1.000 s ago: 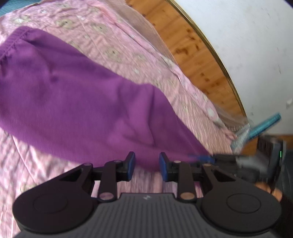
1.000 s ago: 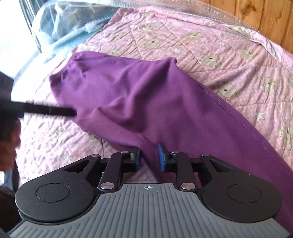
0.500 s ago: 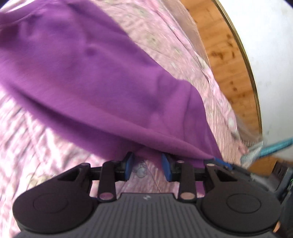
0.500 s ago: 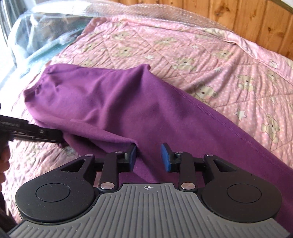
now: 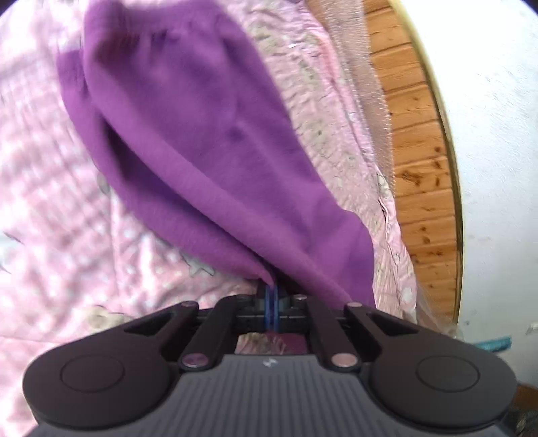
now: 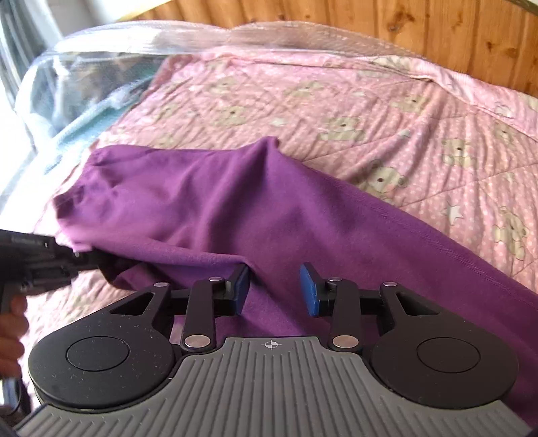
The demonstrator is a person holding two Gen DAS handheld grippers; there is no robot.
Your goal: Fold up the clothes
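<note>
A purple garment (image 6: 235, 208) lies on a pink quilt (image 6: 336, 101) printed with bears. In the left wrist view the purple garment (image 5: 201, 141) runs away from me, and my left gripper (image 5: 271, 295) is shut on its near edge, lifting it off the quilt (image 5: 67, 235). In the right wrist view my right gripper (image 6: 275, 289) is open, its blue pads (image 6: 307, 289) low over the cloth, one beside a fold. The left gripper (image 6: 72, 260) shows at that view's left edge, pinching the garment's edge.
A wooden wall (image 6: 437, 30) runs behind the bed, and a wooden board (image 5: 413, 168) borders it in the left wrist view. Clear plastic wrap (image 6: 101, 67) covers bedding at the quilt's far left corner. A white wall (image 5: 497, 134) stands on the right.
My left gripper closed on the garment's edge and lifted it. My right gripper opened wider and the view shifted slightly over the cloth.
</note>
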